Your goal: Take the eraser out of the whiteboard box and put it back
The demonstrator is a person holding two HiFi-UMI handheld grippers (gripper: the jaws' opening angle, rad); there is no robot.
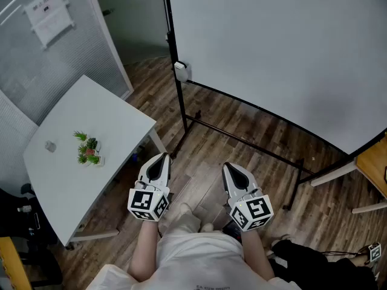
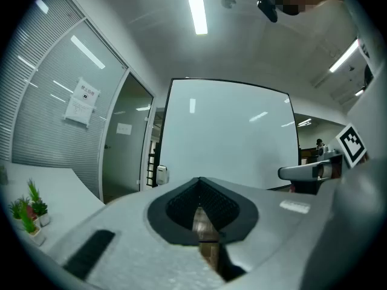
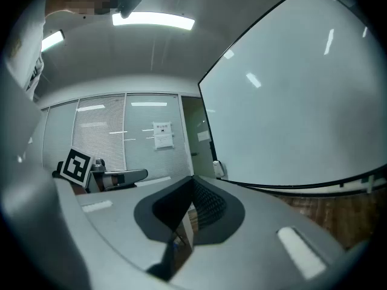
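Before the whiteboard (image 1: 284,53), left gripper (image 1: 161,159) and right gripper (image 1: 231,169) held level, side by side, both clenched on nothing; small white box (image 1: 181,71) sits on the board's frame.

White whiteboard (image 1: 284,47), brown wood floor (image 1: 242,141), white table (image 1: 91,138)

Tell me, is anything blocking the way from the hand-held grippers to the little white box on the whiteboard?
Nothing visible does. Only wooden floor lies between the left hand-held gripper, the right hand-held gripper and the white box on the whiteboard frame. The table stands aside, left.
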